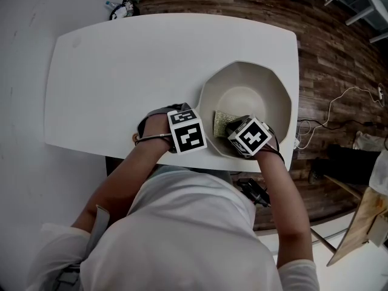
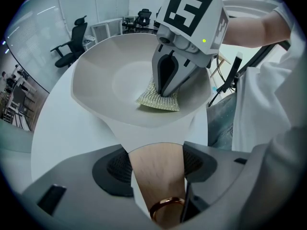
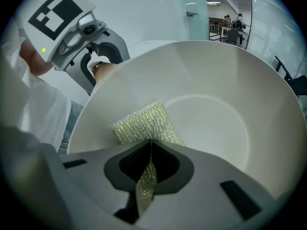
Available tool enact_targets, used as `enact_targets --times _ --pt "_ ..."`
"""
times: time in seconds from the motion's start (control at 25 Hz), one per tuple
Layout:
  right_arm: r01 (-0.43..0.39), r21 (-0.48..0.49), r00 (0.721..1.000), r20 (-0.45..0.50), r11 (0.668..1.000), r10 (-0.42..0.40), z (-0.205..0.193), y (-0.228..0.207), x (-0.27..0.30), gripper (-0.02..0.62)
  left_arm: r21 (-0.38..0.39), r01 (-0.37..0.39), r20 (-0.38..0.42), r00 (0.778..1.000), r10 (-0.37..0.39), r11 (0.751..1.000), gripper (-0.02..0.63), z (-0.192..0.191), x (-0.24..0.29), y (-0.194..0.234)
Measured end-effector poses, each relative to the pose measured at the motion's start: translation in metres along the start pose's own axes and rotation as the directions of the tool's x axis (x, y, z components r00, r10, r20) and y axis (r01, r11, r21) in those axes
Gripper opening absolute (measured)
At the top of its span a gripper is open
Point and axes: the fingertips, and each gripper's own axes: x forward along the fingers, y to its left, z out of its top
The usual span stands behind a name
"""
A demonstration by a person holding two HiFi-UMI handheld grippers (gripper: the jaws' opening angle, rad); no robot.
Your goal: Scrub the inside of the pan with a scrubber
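Tongs, head view: right tongs hold scrubber on near wall of pan, which sits on desk. Left gripper view: left tongs clamp pan handle. Right gripper view: jaws nearly together, pinching scrubber. I judge scrubbing under way; bottom and far wall likely still left.

The pan is off-white; its handle is tan with a copper ring. The scrubber inside the pan is glittery yellow-green mesh.

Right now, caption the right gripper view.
Right gripper clamps a glittery yellow-green mesh scrubber inside the white faceted pan.
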Motion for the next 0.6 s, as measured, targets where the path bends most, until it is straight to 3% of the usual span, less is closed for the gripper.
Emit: enact_targets --times 0.28,0.6 --pt "0.056 0.044 0.988 -0.15 0.997 -0.049 -0.023 -0.011 -0.009 0.026 0.002 0.006 0.005 1.0 -0.006 1.0 0.267 -0.002 -0.001 0.001" --pt "0.107 0.005 0.958 -0.266 0.994 -0.102 -0.043 -0.03 -0.019 0.026 0.006 0.011 0.011 1.0 -0.011 1.0 0.267 0.0 0.0 0.001"
